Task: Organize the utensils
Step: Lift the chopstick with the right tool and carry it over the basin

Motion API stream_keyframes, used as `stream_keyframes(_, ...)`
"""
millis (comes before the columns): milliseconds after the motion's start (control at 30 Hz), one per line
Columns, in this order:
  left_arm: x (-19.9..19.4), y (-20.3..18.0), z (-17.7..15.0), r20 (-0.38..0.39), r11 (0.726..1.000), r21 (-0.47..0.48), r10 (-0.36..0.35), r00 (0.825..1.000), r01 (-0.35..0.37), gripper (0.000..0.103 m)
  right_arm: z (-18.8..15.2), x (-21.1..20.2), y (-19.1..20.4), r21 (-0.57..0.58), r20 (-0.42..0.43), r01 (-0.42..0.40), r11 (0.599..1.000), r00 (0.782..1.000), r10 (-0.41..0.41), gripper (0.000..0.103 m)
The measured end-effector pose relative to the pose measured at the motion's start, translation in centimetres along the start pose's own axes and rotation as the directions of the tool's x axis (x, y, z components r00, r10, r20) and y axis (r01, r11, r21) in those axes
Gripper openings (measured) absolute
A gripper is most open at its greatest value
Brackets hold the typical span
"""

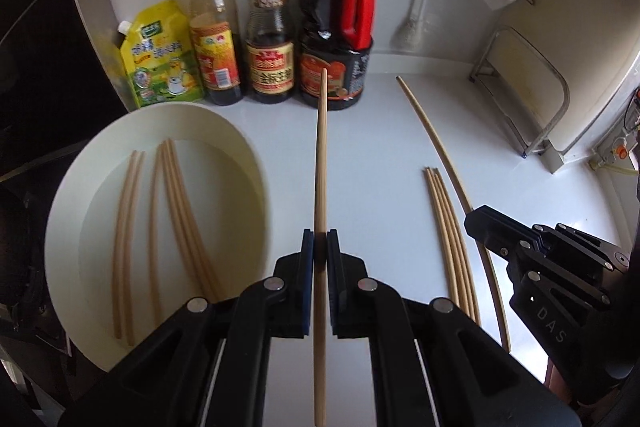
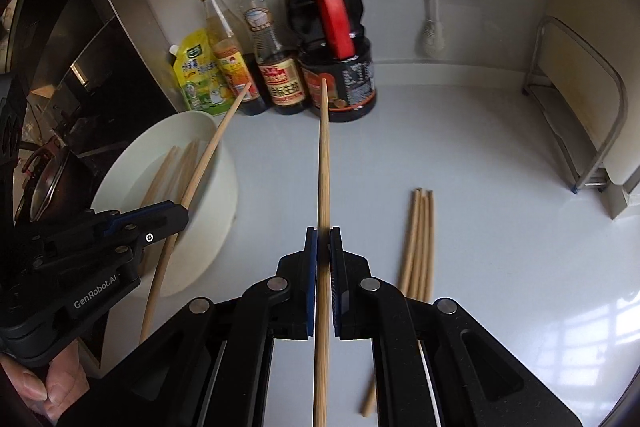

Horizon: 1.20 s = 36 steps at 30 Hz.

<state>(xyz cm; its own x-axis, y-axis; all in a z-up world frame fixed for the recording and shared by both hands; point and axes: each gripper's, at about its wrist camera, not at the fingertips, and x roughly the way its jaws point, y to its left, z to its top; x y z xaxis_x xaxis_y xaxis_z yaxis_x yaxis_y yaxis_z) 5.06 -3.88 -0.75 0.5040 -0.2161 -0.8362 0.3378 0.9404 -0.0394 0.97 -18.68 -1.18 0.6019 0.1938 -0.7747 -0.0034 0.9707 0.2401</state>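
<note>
My left gripper (image 1: 320,233) is shut on a wooden chopstick (image 1: 321,155) that points toward the bottles, to the right of a white bowl (image 1: 68,227) with several chopsticks (image 1: 180,211) in it. My right gripper (image 2: 323,230) is shut on another chopstick (image 2: 324,155) held above the counter. A small bundle of loose chopsticks (image 2: 420,239) lies on the counter to its right; it also shows in the left wrist view (image 1: 452,235). The right gripper (image 1: 480,217) with its chopstick (image 1: 436,147) shows in the left wrist view. The left gripper (image 2: 182,217) shows beside the bowl (image 2: 224,187) in the right wrist view.
Sauce bottles (image 1: 336,27) and a yellow-green pouch (image 1: 160,55) stand at the back wall. A metal rack (image 1: 520,95) stands at the right. A dark stove and pot (image 2: 52,179) are left of the bowl. The counter (image 2: 500,227) is white.
</note>
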Motion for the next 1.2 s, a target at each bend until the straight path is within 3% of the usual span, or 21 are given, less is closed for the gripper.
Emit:
stream_keyframes(367, 0.1, 12.4, -0.1, -0.013, 0.988, -0.119, 0.096, 0.995, -0.097, 0.007, 4.3, 6.1, 11.7, -0.092, -0.045, -0.134, 0.987, 0.99, 0.13, 0.006)
stream_keyframes(600, 2.8, 18.2, -0.6, -0.071, 0.979, -0.168, 0.101, 0.992, -0.111, 0.007, 4.5, 11.3, 16.7, -0.099, -0.139, -0.157, 0.983, 0.98, 0.142, 0.006)
stream_keyframes(933, 6.8, 20.5, -0.7, -0.132, 0.984, -0.156, 0.06, 0.989, -0.081, 0.007, 4.3, 15.9, 17.7, -0.043, -0.237, -0.12, 0.992, 0.966, 0.107, 0.006)
stream_keyframes(1133, 8.1, 21.1, -0.7, -0.168, 0.982, -0.179, 0.029, 0.985, -0.06, 0.008, 4.2, 16.6, 17.4, -0.038, -0.255, -0.1, 0.994, 0.963, 0.087, 0.006)
stream_keyframes(1200, 7.9, 21.2, -0.7, -0.164, 0.981, -0.185, 0.023, 0.986, -0.054, 0.012, 4.1, 16.3, 17.2, -0.04, -0.241, -0.086, 0.996, 0.968, 0.074, 0.012)
